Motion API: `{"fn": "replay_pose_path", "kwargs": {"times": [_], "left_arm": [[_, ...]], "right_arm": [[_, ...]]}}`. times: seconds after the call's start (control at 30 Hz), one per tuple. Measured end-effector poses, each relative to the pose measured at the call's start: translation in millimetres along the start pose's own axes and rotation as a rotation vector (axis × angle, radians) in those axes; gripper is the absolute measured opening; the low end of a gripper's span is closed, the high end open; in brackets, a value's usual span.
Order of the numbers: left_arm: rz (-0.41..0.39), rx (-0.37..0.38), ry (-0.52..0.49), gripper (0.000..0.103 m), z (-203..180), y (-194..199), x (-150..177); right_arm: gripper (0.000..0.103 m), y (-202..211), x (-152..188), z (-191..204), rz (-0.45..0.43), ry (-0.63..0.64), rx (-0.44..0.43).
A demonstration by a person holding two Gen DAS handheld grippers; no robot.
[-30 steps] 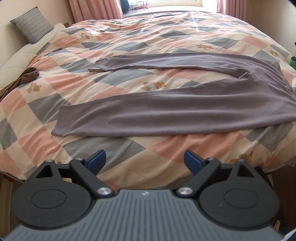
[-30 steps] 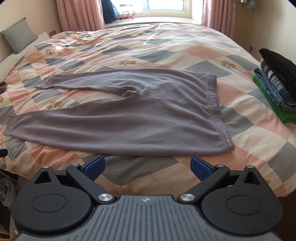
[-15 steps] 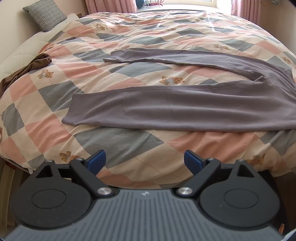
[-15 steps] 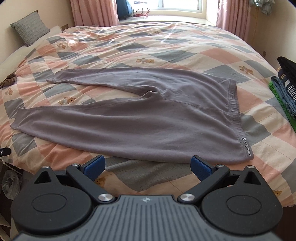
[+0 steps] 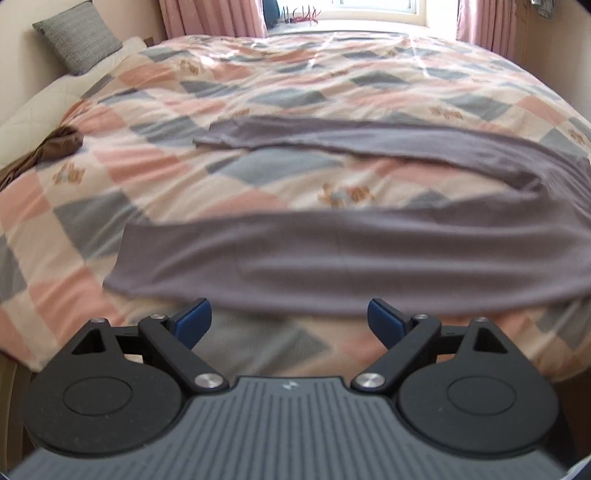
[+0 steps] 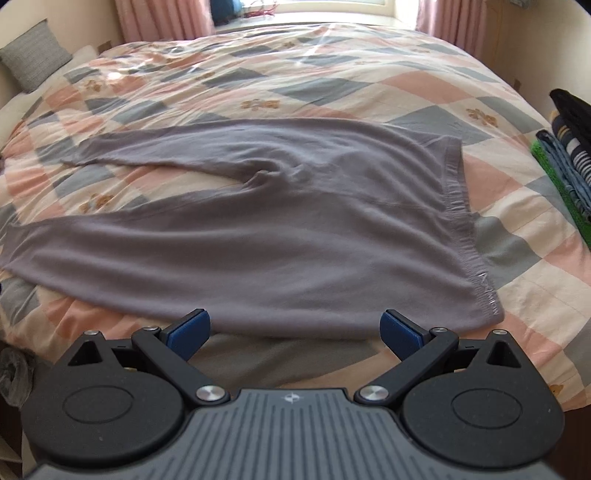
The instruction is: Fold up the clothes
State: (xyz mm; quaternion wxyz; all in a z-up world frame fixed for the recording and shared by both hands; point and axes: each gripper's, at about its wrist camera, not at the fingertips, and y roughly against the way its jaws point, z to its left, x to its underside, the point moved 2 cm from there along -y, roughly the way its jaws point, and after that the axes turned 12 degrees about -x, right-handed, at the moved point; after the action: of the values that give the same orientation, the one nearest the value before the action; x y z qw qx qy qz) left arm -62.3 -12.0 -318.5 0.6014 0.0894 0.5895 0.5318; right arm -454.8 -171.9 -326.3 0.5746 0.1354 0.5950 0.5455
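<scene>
A pair of mauve-grey trousers [image 6: 295, 236] lies flat on the checked bedspread, waistband [image 6: 458, 214] to the right and both legs spread out to the left. In the left wrist view the near leg [image 5: 332, 262] runs across just beyond my left gripper [image 5: 290, 323], which is open and empty, close to that leg's near hem edge. The far leg [image 5: 351, 142] lies farther back. My right gripper [image 6: 295, 330] is open and empty too, hovering at the near edge of the trousers' seat, left of the waistband corner.
The quilt [image 6: 332, 74] has pink, grey and cream diamonds. A stack of folded clothes [image 6: 569, 162] sits at the bed's right edge. A brown garment [image 5: 48, 151] lies at the left, a grey cushion [image 5: 77, 37] behind it. Pink curtains [image 5: 214, 16] hang by the window.
Both grippers have moved forward and down toward the trousers, so the near leg and seat now lie right in front of the fingertips. Both stay open. The trousers have not moved.
</scene>
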Motion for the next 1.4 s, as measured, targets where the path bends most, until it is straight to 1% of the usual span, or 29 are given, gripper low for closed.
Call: {"fn": "replay_pose_path", "kwargs": {"times": [0.1,0.2,0.33,0.4,0.43,0.47,0.57,0.63,0.67,0.77,0.8,0.83,0.87,0.93,0.97,1.0,1.03,1.07,1.1,1.13,1.17,1.2,1.27,1.3,1.4], "left_arm": [[-0.031,0.019,-0.023,0.090,-3.9,-14.0,-23.2],[-0.056,0.054,-0.065,0.090,-16.5,-31.0,-45.2],[-0.081,0.117,-0.135,0.090,-39.5,-59.3,-69.0],[-0.117,0.159,-0.184,0.090,-50.4,-74.7,-81.7],[-0.154,0.182,-0.218,0.090,-54.1,-81.4,-89.8],[-0.186,0.201,-0.249,0.090,-57.6,-88.5,-98.6],[-0.246,0.243,-0.319,0.090,-66.6,-114.1,-131.9],[-0.271,0.318,-0.361,0.084,-73.3,-135.2,-158.6],[-0.283,0.356,-0.382,0.083,-76.7,-145.7,-171.9],[-0.313,0.456,-0.438,0.079,-87.7,-180.2,-209.3],[-0.318,0.476,-0.451,0.074,-91.9,-195.2,-220.7],[-0.317,0.491,-0.461,0.068,-96.5,-210.9,-231.9],[-0.308,0.497,-0.467,0.067,-101.7,-227.6,-242.5],[-0.274,0.511,-0.471,0.063,-110.2,-260.3,-260.6],[-0.251,0.518,-0.476,0.063,-113.4,-275.8,-266.7],[-0.230,0.519,-0.486,0.058,-115.9,-289.4,-270.7],[-0.208,0.523,-0.499,0.048,-118.0,-302.1,-273.3],[-0.185,0.527,-0.512,0.043,-120.1,-314.8,-276.0],[-0.167,0.532,-0.524,0.034,-121.7,-325.9,-278.3],[-0.157,0.537,-0.533,0.033,-122.5,-334.0,-280.0],[-0.147,0.542,-0.541,0.033,-123.3,-342.1,-281.7],[-0.140,0.553,-0.547,0.035,-123.6,-348.5,-283.3],[-0.132,0.586,-0.549,0.044,-122.7,-354.7,-285.3],[-0.126,0.594,-0.551,0.051,-122.7,-357.0,-285.2],[-0.109,0.618,-0.558,0.053,-122.7,-363.8,-284.7]], "right_arm": [[0.101,-3.2,-14.9,-22.8,-0.028,-0.032,0.005],[0.101,-10.7,-29.0,-41.3,-0.043,-0.054,-0.009],[0.101,-36.9,-42.7,-56.0,-0.007,-0.050,-0.041],[0.101,-53.4,-48.7,-62.7,0.017,-0.031,-0.052],[0.100,-59.8,-53.2,-66.8,0.013,-0.015,-0.063],[0.099,-63.9,-58.8,-71.0,-0.012,0.011,-0.085],[0.099,-70.8,-77.3,-81.1,-0.130,0.099,-0.150],[0.099,-79.0,-97.5,-90.3,-0.168,0.156,-0.179],[0.099,-83.0,-107.6,-94.9,-0.187,0.185,-0.194],[0.098,-107.8,-144.1,-102.2,-0.162,0.287,-0.226],[0.098,-117.1,-156.6,-103.1,-0.152,0.318,-0.239],[0.095,-126.6,-169.0,-103.2,-0.144,0.347,-0.253],[0.092,-136.2,-181.3,-103.3,-0.135,0.376,-0.267],[0.090,-155.5,-205.4,-102.8,-0.119,0.429,-0.293],[0.089,-165.4,-216.2,-102.7,-0.111,0.444,-0.299],[0.089,-175.6,-225.7,-104.1,-0.098,0.454,-0.306],[0.087,-186.0,-234.6,-106.0,-0.082,0.460,-0.316],[0.081,-196.4,-243.4,-108.0,-0.066,0.467,-0.325],[0.078,-206.5,-251.0,-110.3,-0.046,0.470,-0.334],[0.073,-216.3,-257.7,-112.7,-0.023,0.471,-0.344],[0.072,-224.7,-263.0,-115.0,-0.007,0.474,-0.356],[0.072,-232.1,-267.3,-117.3,0.004,0.478,-0.370],[0.071,-245.2,-274.7,-121.0,0.026,0.479,-0.409],[0.071,-250.6,-277.7,-122.3,0.036,0.472,-0.436],[0.071,-264.8,-283.9,-126.1,0.079,0.452,-0.483]]}}
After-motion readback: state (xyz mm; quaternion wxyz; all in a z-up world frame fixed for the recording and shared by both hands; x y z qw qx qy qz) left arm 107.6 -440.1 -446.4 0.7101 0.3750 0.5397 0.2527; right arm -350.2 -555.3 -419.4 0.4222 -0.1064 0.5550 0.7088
